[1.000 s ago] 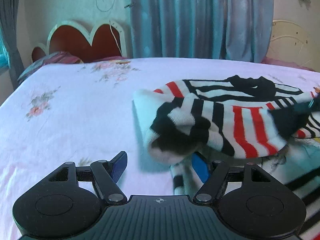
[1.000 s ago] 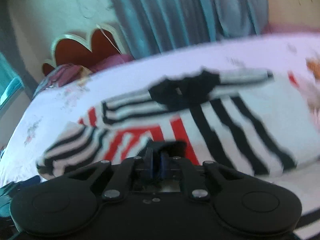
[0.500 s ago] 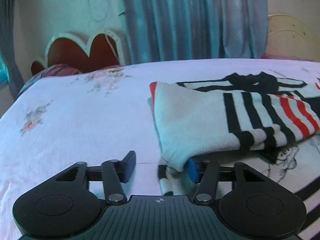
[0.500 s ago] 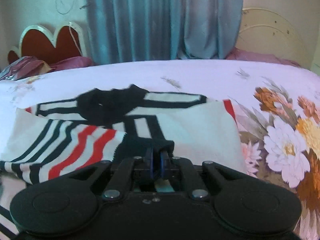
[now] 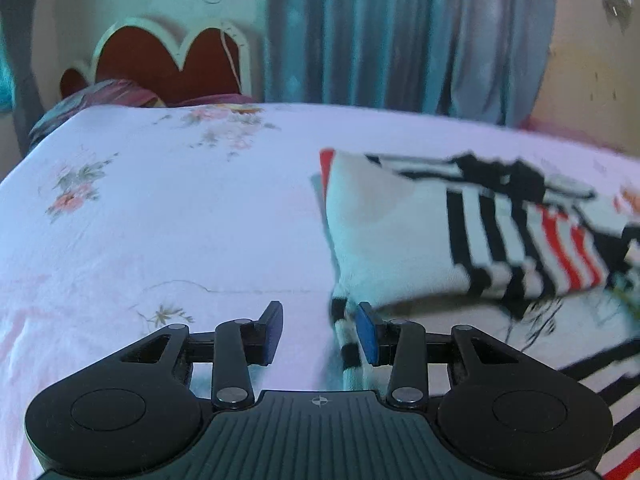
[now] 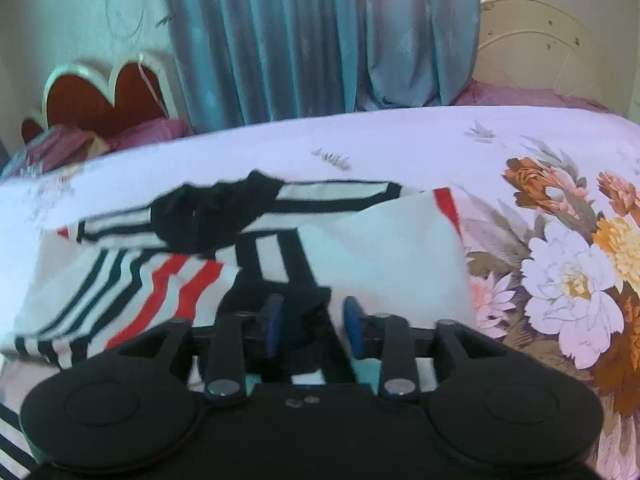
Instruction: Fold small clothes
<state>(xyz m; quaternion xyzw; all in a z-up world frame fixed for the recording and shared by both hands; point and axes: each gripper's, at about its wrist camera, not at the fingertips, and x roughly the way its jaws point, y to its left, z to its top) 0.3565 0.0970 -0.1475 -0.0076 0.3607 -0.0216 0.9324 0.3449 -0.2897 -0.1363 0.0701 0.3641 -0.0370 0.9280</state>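
From the left wrist view I have the left claw (image 5: 318,330) low in the frame, its jaws closing with the blue pads not yet pressing on anything; a thin striped strip of cloth (image 5: 349,350) runs down between them, lying against the right pad but not pinched, so I count it as released. To the right of centre in that view the striped sweater (image 5: 460,236) lies on the bed (image 5: 168,216), white with black and red bands, one sleeve already brought over the body. Far upper left is the scalloped red headboard (image 5: 160,60), with blue curtains (image 5: 400,32) behind the bed.

Moving to the right wrist view, the right claw (image 6: 313,322) sits bottom centre with its jaws opening; the dark cuff (image 6: 298,302) of the sweater is between the pads but they stand clear of it, so it is let go. The sweater (image 6: 380,256) fills the middle of that frame, its black collar (image 6: 216,212) toward the upper left, and large printed flowers (image 6: 568,276) on the bedsheet fill the right side.

I judge the sleeve fold as just laid down. Next I would need the left claw to close on the loose strip or hem nearest it, the right to back away cleanly without dragging the cuff, then both take the lower edge to fold the body upward
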